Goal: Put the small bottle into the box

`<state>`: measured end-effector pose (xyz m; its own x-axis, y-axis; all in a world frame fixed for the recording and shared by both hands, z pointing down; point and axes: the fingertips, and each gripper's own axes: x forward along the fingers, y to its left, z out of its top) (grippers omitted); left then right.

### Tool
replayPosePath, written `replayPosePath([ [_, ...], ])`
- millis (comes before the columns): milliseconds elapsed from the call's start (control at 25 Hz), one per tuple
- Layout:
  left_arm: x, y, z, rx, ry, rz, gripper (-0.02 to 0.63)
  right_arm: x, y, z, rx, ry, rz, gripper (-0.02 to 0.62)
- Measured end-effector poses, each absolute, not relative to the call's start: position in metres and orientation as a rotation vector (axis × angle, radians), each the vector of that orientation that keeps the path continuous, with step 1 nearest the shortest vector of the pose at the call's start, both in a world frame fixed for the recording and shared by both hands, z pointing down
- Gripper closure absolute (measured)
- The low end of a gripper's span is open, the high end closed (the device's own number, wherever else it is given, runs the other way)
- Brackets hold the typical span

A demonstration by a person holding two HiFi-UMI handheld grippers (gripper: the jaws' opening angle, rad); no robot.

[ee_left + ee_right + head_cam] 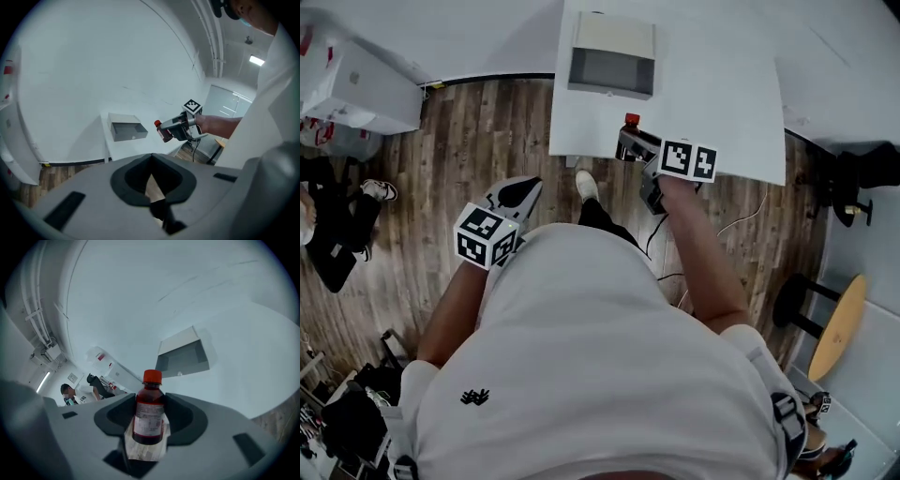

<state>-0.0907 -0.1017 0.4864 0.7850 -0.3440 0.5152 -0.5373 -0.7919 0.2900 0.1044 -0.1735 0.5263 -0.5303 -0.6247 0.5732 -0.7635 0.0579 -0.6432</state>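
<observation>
On your right gripper (149, 420) the fingers pinch the small bottle (149, 404) (dark glossy cylinder, red cap) short of the rectangular grey box (183, 357); on your left gripper (151, 159) they press together.

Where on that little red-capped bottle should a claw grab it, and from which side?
Take the small bottle by its labelled body, from the side, squeezing opposite walls. The body is round and straight-sided; the red cap is narrower and would probably slip. The right claw holds it so.
</observation>
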Motion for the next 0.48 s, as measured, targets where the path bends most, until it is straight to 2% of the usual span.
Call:
replayPosePath([
  [480,-0.051,-0.194,0.474,2.452,-0.924,0.629,0.6,0.137,-0.338,0.567,1.263,-2.129,1.548,0.394],
])
